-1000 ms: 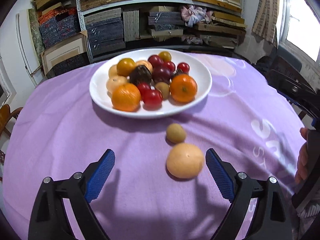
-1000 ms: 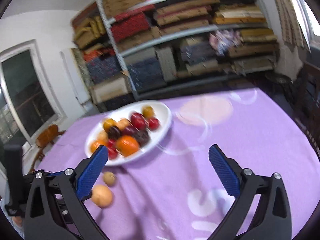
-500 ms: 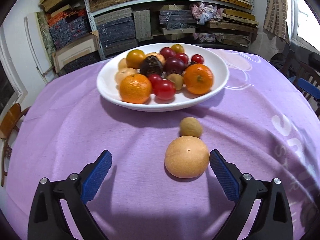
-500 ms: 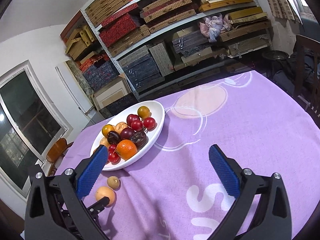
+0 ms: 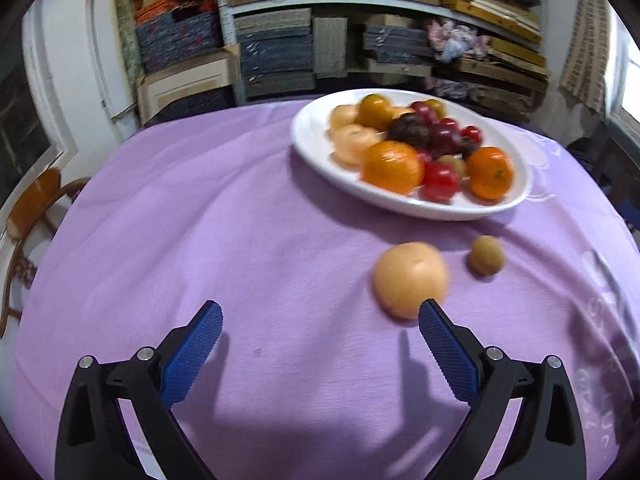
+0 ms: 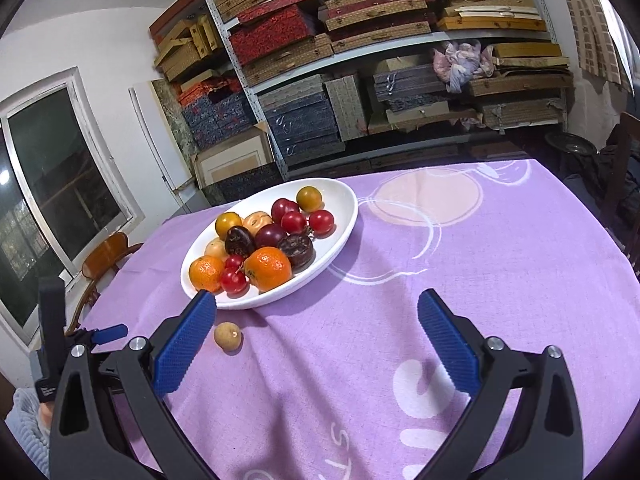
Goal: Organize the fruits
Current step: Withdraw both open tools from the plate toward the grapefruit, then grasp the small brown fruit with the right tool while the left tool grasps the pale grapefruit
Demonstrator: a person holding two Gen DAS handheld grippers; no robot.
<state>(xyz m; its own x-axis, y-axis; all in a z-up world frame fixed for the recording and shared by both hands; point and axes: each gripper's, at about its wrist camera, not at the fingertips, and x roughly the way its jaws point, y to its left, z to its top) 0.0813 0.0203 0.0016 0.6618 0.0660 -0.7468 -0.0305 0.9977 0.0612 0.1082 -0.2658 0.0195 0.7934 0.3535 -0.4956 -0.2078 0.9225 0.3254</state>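
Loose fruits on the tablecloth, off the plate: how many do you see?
2. A pale orange round fruit lies beside the left tool's right finger; a small tan-brown fruit sits just past it, nearer the white plate. Others may be hidden outside the views.

In the left wrist view we see the plate [image 5: 316, 136] and its fruit smeared by blur. In the right wrist view a pad [image 6: 182, 344] hides the pale fruit [image 5: 410, 278]; the left gripper [image 6: 90, 334] is mostly covered.

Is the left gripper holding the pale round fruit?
No. The left gripper is open over bare cloth, and the pale fruit lies loose just beyond its right finger.
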